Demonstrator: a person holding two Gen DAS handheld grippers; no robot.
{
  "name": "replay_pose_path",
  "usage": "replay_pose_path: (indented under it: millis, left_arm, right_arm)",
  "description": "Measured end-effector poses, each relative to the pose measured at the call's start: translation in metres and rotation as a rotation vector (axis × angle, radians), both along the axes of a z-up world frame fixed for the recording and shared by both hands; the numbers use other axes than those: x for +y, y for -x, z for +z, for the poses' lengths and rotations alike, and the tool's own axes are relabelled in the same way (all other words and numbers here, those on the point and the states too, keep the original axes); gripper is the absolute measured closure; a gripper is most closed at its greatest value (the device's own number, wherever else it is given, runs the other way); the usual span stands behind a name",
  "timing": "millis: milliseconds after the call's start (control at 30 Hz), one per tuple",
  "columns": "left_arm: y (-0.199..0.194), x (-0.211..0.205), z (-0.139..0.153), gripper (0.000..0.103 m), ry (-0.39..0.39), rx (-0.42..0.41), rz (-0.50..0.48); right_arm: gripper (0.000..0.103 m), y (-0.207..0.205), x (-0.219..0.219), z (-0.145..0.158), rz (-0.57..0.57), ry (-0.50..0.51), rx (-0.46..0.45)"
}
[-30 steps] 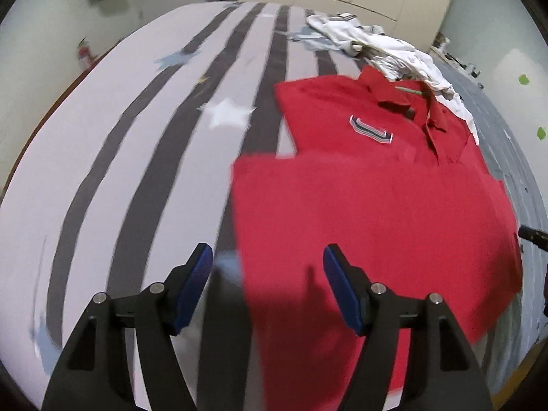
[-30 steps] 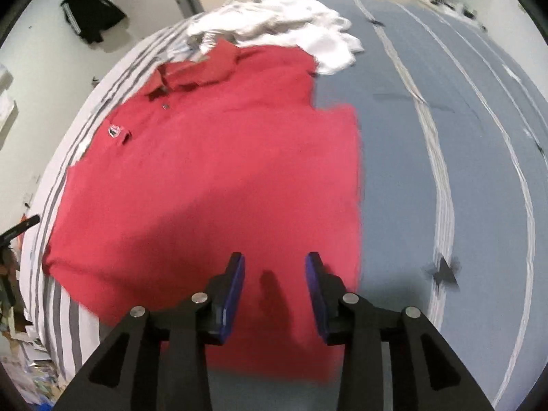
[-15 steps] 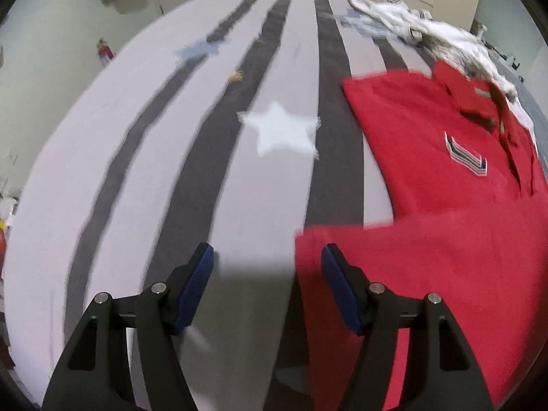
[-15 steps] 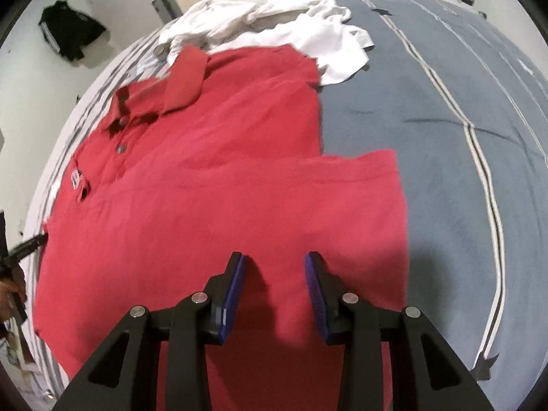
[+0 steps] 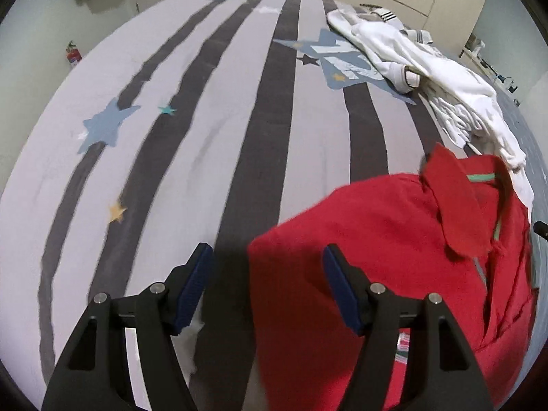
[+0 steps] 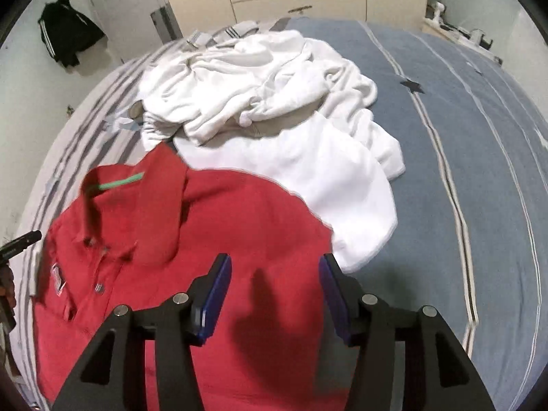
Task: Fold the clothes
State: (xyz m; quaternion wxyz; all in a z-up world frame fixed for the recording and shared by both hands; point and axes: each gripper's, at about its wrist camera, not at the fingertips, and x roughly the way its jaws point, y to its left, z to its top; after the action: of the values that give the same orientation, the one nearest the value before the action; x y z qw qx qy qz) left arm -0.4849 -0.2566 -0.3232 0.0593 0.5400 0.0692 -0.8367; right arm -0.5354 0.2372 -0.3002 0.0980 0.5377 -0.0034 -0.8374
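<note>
Right wrist view: red polo (image 6: 219,246) lies on the bed (image 6: 479,157), collar toward white clothes (image 6: 274,116) touching its far edge. Right gripper (image 6: 274,274) hovers above it, fingers apart, empty. Left gripper (image 5: 267,274) likewise spread, straddling the polo's edge.

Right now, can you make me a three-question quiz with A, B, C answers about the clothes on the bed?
1. Where is the white pile of clothes?
A. Beyond the red polo shirt
B. On the floor
C. Hanging on the door

2. What colour is the strip inside the polo's collar?
A. Yellow
B. Green
C. Black

3. How are the right gripper fingers?
A. Shut on the shirt
B. Shut on nothing
C. Open

Answers: 1 A, it lies past the collar on the bed. 2 B, a green band shows. 3 C, a wide gap shows.
</note>
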Motion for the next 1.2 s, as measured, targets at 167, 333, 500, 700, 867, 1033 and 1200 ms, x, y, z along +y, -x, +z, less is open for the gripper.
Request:
replay_pose_path:
  millis: [167, 333, 500, 700, 867, 1033, 1200]
  left_arm:
    - [0.012, 0.0, -0.019, 0.039, 0.054, -0.091, -0.025]
    - [0.012, 0.001, -0.02, 0.049, 0.022, -0.069, -0.043]
    - [0.014, 0.015, -0.015, 0.094, 0.013, -0.05, -0.113]
    - [0.008, 0.01, 0.0, 0.096, -0.025, 0.0, -0.126]
    - [-0.011, 0.005, 0.04, 0.096, -0.056, 0.124, -0.158]
    - [-0.074, 0.015, 0.089, 0.096, -0.09, 0.27, -0.225]
    - [-0.17, 0.033, 0.095, 0.096, -0.103, 0.282, -0.265]
  right_arm:
    - [0.054, 0.029, -0.007, -0.014, 0.003, -0.067, -0.037]
    - [0.054, 0.042, -0.005, -0.03, 0.02, -0.101, -0.07]
    - [0.063, 0.046, -0.011, -0.034, 0.058, -0.082, -0.095]
    - [0.095, 0.043, -0.01, -0.028, 0.077, -0.057, -0.089]
    - [0.096, 0.029, 0.003, 0.002, 0.072, -0.007, -0.015]
    - [0.096, -0.02, 0.007, 0.051, 0.126, 0.063, 0.107]
    - [0.096, -0.1, 0.023, 0.087, 0.146, 0.113, 0.176]
